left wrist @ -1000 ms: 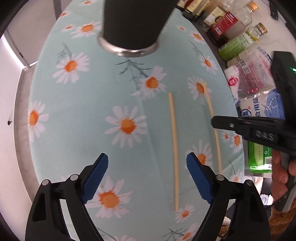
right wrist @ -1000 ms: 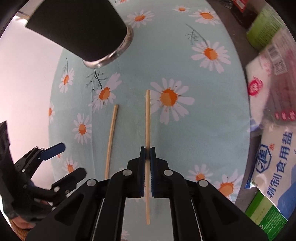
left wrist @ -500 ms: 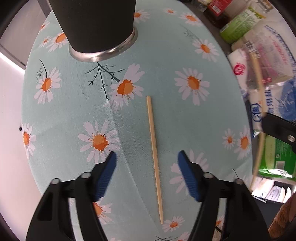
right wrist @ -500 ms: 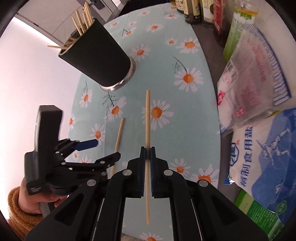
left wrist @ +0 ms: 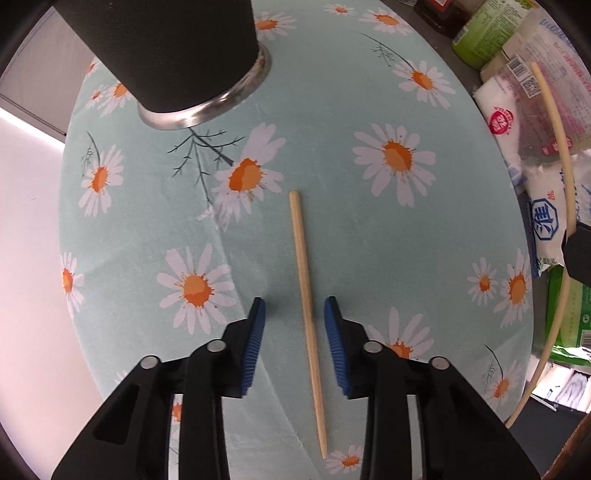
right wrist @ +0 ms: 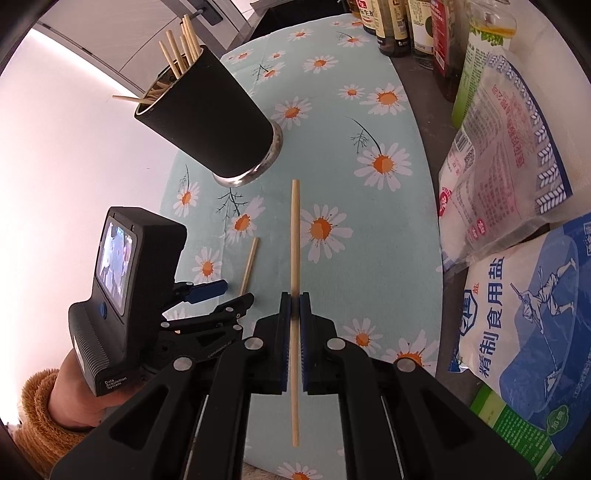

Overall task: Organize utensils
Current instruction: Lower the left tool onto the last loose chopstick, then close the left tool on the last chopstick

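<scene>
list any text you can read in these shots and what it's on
"精制食用盐": blue salt bag
"Data Acquisition System": body of the left hand-held gripper
"加碘": green pack
Pink-printed bag: print too small to read
Bottles: labels blurred

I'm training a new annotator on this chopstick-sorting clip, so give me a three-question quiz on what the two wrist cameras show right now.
1. True or false: the right gripper is shut on a pale wooden chopstick.
2. Where is the second wooden chopstick? A) inside the holder B) flat on the daisy-print cloth, between the left gripper's closing blue pads C) on the salt bags
3. Fill in: the tall black cylindrical holder with a metal base already contains several ____.

Key: 1 true; 2 B, with neither pad touching it yet; 3 chopsticks.
</scene>
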{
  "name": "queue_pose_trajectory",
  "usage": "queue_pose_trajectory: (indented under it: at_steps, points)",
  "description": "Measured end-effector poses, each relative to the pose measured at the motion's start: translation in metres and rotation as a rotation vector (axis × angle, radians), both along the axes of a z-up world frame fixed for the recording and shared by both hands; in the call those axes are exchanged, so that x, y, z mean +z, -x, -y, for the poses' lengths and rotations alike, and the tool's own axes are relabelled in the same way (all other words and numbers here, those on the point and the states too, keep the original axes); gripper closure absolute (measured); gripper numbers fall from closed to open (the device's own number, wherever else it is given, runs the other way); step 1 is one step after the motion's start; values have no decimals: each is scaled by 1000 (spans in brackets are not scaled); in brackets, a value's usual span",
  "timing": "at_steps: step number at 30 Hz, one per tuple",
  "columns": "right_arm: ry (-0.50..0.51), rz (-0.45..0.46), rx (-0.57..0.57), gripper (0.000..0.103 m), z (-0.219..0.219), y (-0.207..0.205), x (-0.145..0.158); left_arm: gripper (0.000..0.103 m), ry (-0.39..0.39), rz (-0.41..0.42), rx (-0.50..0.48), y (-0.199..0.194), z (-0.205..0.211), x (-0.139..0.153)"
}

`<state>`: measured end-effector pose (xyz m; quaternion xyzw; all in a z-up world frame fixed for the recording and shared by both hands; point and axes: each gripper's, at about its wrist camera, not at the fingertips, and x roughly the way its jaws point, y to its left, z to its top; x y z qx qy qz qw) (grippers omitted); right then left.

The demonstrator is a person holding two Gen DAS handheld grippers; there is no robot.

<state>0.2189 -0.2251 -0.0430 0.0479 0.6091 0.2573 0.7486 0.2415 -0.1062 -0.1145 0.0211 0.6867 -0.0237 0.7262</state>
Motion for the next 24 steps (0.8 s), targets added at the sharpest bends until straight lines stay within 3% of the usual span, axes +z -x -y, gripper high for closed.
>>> queue_pose_trajectory:
  at_steps: [6,15,24]
  points:
    - [-23,-15,11,97,-1,-1,-7,81,-3,3,5,7,-12,5]
    - [-33,-24,12,97,-1,1,-11,98,-19,4,-15,9,12,2]
    - [-33,-28,9,97,0,3,-13,99,4,2,-19,8,19,3]
